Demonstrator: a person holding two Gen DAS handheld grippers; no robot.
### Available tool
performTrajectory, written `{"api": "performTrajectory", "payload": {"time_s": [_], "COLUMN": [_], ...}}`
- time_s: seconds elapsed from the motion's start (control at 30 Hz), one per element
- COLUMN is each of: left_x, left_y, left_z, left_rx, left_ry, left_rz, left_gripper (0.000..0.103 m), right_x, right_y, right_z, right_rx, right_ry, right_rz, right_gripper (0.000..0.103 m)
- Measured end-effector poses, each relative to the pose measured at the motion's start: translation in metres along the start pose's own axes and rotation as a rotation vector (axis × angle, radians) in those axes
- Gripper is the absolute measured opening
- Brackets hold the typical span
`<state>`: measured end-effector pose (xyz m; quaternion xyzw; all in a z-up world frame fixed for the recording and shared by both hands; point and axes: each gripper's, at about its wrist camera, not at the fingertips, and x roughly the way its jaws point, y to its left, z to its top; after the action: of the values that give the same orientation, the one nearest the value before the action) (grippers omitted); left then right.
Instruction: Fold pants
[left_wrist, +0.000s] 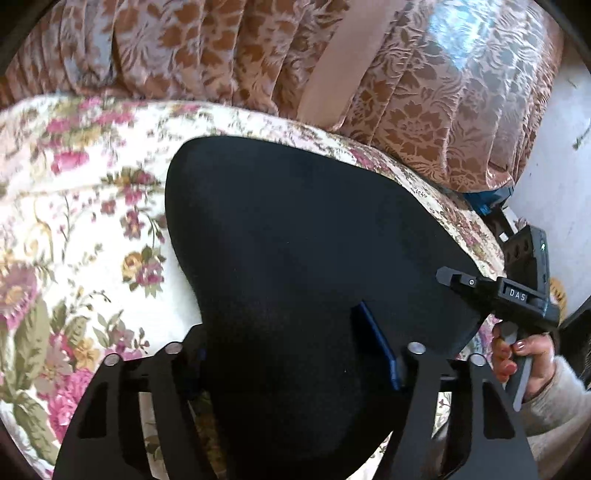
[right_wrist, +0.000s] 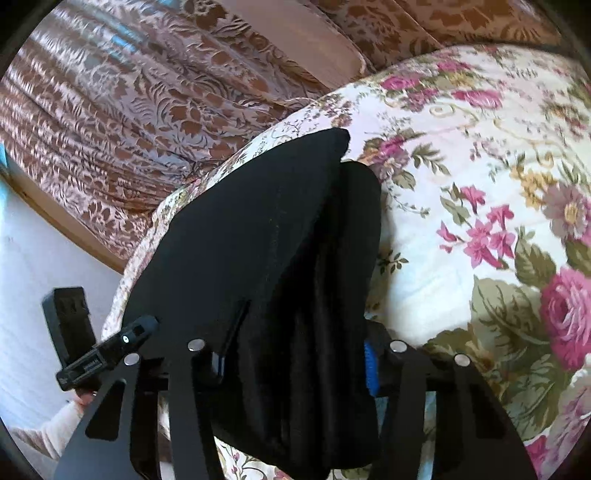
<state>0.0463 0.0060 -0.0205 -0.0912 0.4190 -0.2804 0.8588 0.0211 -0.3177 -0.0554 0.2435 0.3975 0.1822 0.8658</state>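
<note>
Black pants (left_wrist: 295, 258) lay on the floral bedspread (left_wrist: 74, 221), caught at both near edges for a fold.

At the left, the left gripper (left_wrist: 295, 354) had its jaws clenched on bunched cloth, one blue pad (left_wrist: 376, 339) pressing its side. At the right, the right gripper (right_wrist: 295, 354) grasped stacked layers of the same garment. As a judgement, the next move called for lifting both ends together and carrying them evenly toward the far edge.
</note>
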Motion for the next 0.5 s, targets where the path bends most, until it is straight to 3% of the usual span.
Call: {"api": "performTrajectory", "payload": {"time_s": [0.07,0.17,0.5], "left_x": [-0.004,-0.01,-0.022], "left_y": [-0.002,0.0,-0.015], "left_z": [0.001,0.002,0.021], "left_rx": [0.013,0.004,0.054], "left_ry": [-0.023,-0.035,-0.1], "left_rz": [0.009,0.005,0.027], "left_gripper": [0.054,0.049,0.043], "right_x": [-0.001,-0.005,-0.016], "right_y": [0.003,0.005,0.018], "right_z": [0.0,-0.001,0.007], "right_rx": [-0.015,-0.027,-0.091], "right_ry": [-0.009,-0.031,-0.103], "right_rz": [-0.006,0.0,0.012], "right_gripper": [0.048,0.046,0.044]}}
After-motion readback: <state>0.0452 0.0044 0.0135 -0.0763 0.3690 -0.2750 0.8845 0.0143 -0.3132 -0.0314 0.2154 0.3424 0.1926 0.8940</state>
